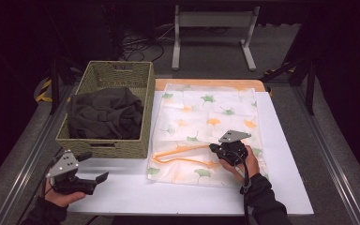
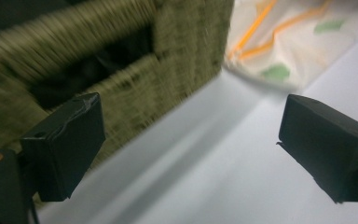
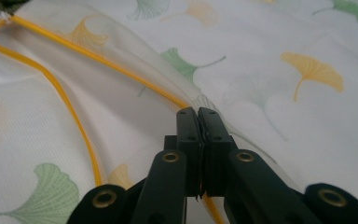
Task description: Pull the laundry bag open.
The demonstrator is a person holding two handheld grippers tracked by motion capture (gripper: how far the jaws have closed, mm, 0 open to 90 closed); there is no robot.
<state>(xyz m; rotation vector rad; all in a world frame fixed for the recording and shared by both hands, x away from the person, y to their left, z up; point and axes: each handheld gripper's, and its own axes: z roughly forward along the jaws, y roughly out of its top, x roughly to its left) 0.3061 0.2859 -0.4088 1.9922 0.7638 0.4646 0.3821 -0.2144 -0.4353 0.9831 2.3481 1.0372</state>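
At the near edge of the white table [image 1: 281, 154], a person's 2 hands each hold black tongs. The left tongs [image 1: 95, 165] sit at the lower left, just in front of the basket [image 1: 122, 75], hovering above the table surface. Their jaws stand wide apart with nothing between them; in the left gripper view, only bare table shows in the gap, with the basket's woven wall behind the left jaw.

The right tongs [image 1: 213, 147] are at the lower middle, resting low on a bag [image 1: 215, 108]. Their jaws are pressed together on the bag's orange-trimmed edge [image 3: 74, 46]. In the right gripper view, the 2 pads [image 3: 189, 135] meet with the thin fabric and orange trim pinched between them. The trim runs away from the jaws in a long loop towards the upper left, where the bag's mouth lies partly open.

The bag is a sheer white mesh pouch printed with green and orange ginkgo leaves. It lies flat on the table, to the right of the basket and just beside it, reaching from the table's far edge nearly to the person's right hand [image 1: 248, 161].

The basket is a rectangular, olive-green woven one at the left of the table. A crumpled dark grey cloth [image 1: 105, 112] fills most of it.
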